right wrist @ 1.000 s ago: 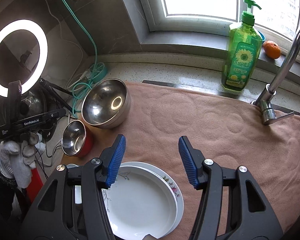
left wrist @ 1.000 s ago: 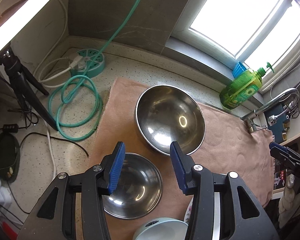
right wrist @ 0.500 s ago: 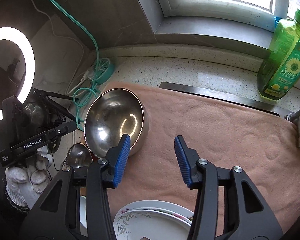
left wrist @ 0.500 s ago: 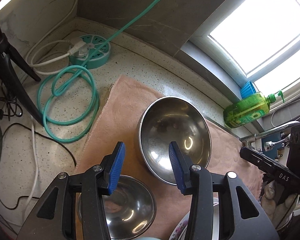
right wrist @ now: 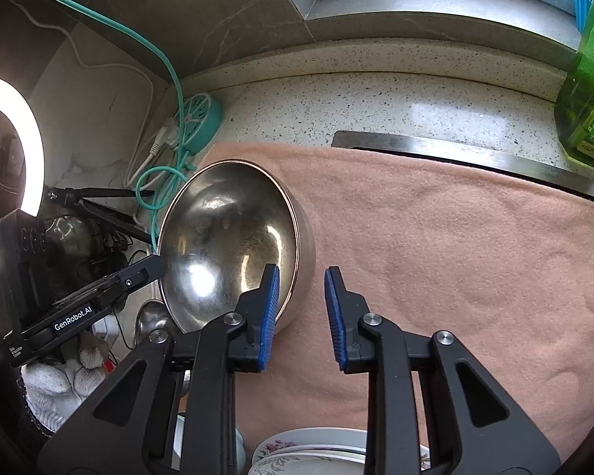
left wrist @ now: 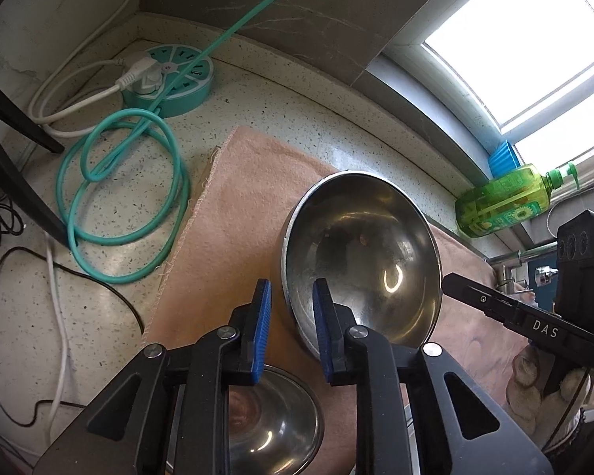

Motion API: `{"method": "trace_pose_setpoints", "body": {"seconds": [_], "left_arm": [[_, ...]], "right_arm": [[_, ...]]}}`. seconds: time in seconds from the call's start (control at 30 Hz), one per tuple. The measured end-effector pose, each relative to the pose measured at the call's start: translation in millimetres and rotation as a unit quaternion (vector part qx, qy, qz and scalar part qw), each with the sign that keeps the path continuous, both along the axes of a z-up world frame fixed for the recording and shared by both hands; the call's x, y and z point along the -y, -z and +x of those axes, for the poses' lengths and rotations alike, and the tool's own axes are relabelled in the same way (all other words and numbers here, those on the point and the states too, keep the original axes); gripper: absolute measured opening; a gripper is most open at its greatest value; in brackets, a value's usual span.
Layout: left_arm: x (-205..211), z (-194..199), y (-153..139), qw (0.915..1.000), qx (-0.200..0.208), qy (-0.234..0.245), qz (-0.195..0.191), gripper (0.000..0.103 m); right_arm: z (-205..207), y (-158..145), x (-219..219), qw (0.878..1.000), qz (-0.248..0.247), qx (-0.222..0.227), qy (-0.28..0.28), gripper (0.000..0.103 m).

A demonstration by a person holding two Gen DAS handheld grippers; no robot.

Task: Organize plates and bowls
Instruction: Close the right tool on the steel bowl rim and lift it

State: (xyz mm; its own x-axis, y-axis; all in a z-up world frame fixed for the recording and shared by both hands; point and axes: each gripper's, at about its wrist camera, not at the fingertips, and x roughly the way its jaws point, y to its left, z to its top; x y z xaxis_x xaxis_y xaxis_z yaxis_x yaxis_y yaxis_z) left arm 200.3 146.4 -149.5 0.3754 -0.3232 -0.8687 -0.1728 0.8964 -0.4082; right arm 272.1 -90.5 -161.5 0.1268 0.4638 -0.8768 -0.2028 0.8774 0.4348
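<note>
Steel fills both my views: the big bowl (left wrist: 360, 253) sits on the pink towel (left wrist: 233, 213) near its left end. My left gripper (left wrist: 291, 330) straddles the bowl's near rim, one blue pad outside and one inside, jaws closing, whether they press yet I cannot tell. My right gripper (right wrist: 299, 312) does likewise on the opposite rim, closing too. A smaller bowl (left wrist: 273, 423) sits below, and flowered plates (right wrist: 309, 455) wait nearer me.

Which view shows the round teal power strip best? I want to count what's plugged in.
The left wrist view: the round teal power strip faces the camera, one white plug in it. The right wrist view shows it edge-on and small.
</note>
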Motion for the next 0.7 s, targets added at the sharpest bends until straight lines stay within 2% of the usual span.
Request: {"method": "trace_pose_setpoints", "body": {"seconds": [0.33, 0.7], "left_arm": [[-1, 7, 9, 0.9999, -0.009, 0.004, -0.003, 0.011], [6, 6, 5, 0.9999, -0.003, 0.016, 0.005, 0.010]], "right_arm": [[4, 13, -7, 1.000, -0.005, -0.012, -0.003, 0.010], [3, 12, -5, 1.000, -0.007, -0.014, 0.002, 0.010]]}}
